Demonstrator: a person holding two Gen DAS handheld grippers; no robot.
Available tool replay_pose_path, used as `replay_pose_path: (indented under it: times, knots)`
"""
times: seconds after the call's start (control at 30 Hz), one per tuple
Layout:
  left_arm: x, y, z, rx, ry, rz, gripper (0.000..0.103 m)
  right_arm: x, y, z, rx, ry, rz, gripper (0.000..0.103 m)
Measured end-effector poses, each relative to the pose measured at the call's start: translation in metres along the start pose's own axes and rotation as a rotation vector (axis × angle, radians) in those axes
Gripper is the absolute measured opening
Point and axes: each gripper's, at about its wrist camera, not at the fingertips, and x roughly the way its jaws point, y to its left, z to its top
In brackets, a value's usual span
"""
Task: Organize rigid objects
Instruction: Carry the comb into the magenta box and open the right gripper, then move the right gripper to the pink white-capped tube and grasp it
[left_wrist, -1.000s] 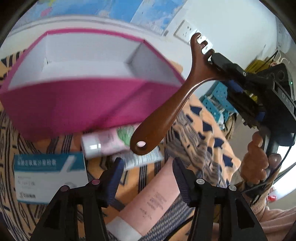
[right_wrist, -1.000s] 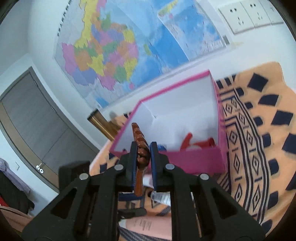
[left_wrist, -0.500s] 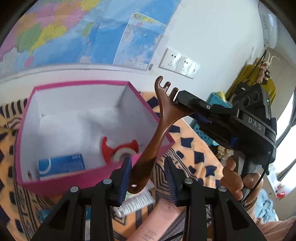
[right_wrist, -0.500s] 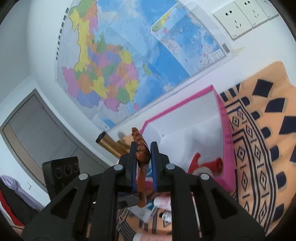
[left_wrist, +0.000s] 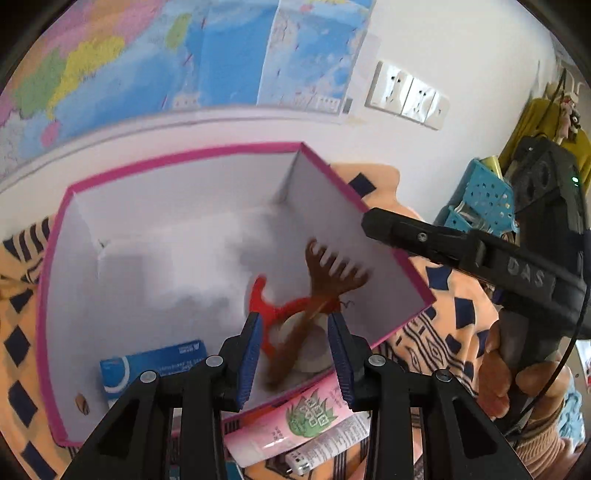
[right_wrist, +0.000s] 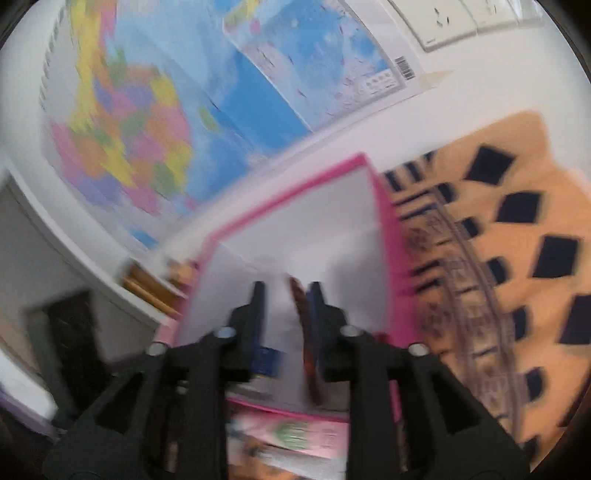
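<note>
A surface (left_wrist: 454, 325) covered by an orange cloth with dark blue diamonds and line patterns is seen in both views. On it stands a pink box (left_wrist: 354, 199) with white inner walls, set close to a white wall. A large coloured map (left_wrist: 221, 55) is fixed to that wall, and beside it a row of white sockets (left_wrist: 406, 96). A blue perforated basket (left_wrist: 484, 199) and yellow fabric are seen at the right edge of the left wrist view; a grey door is made out, blurred, at the left of the right wrist view.

The brown comb (left_wrist: 325, 284) is seen inside the box, blurred, its teeth upward, lying across a red-and-white object (left_wrist: 273, 310). A blue carton (left_wrist: 155, 365) lies in the box's near corner. A pink tube (left_wrist: 295, 421) lies on the cloth just outside the near wall.

The left gripper (left_wrist: 293, 350) is held over the box, its jaws parted with nothing pinched between them. The right gripper (right_wrist: 286, 314), held by a hand (left_wrist: 517, 376), is opening; the comb (right_wrist: 306, 332) is seen just beside its right finger, and contact cannot be told through the blur.
</note>
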Motion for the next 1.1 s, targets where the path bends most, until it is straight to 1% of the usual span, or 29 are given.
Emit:
replay_pose_path:
  times: [0.03,0.07,0.13,0.27,0.43,0.47,0.53,0.63,0.73,0.83,0.97,1.1]
  knots:
    - [-0.003,0.002,-0.003,-0.004,-0.009,0.0,0.038,-0.001,0.003,-0.002,-0.03,-0.001,-0.043,0.056]
    - [-0.006,0.003,-0.007,-0.006,-0.021,-0.003,0.039,-0.003,0.008,-0.005,-0.071,-0.008,-0.091,0.057]
    - [-0.017,0.006,-0.014,-0.011,-0.045,-0.01,0.041,-0.01,0.014,-0.01,-0.128,-0.023,-0.134,0.057]
    - [-0.038,0.004,-0.03,0.015,-0.102,-0.011,0.05,-0.025,0.019,-0.022,-0.187,-0.014,-0.092,0.057]
    - [-0.056,0.003,-0.058,0.031,-0.13,-0.023,0.053,-0.044,0.024,-0.042,-0.245,-0.009,-0.046,0.057]
    - [-0.057,0.003,-0.063,0.024,-0.13,-0.018,0.056,-0.048,0.024,-0.046,-0.25,-0.005,-0.038,0.057]
    - [-0.056,0.007,-0.072,0.008,-0.122,-0.016,0.057,-0.051,0.023,-0.055,-0.261,0.014,-0.024,0.057]
    - [-0.049,0.012,-0.087,-0.018,-0.093,-0.006,0.057,-0.047,0.018,-0.071,-0.258,0.07,-0.01,0.057]
    - [-0.038,0.014,-0.099,-0.028,-0.059,0.032,0.057,-0.038,0.009,-0.088,-0.239,0.132,-0.016,0.057]
    - [-0.027,0.013,-0.11,-0.033,-0.024,0.053,0.057,-0.029,0.001,-0.103,-0.22,0.177,-0.02,0.057]
    - [-0.022,0.014,-0.121,-0.046,-0.002,0.054,0.057,-0.02,-0.012,-0.116,-0.18,0.219,-0.034,0.057]
    - [-0.019,0.015,-0.127,-0.061,0.01,0.054,0.057,-0.016,-0.021,-0.123,-0.155,0.24,-0.051,0.057]
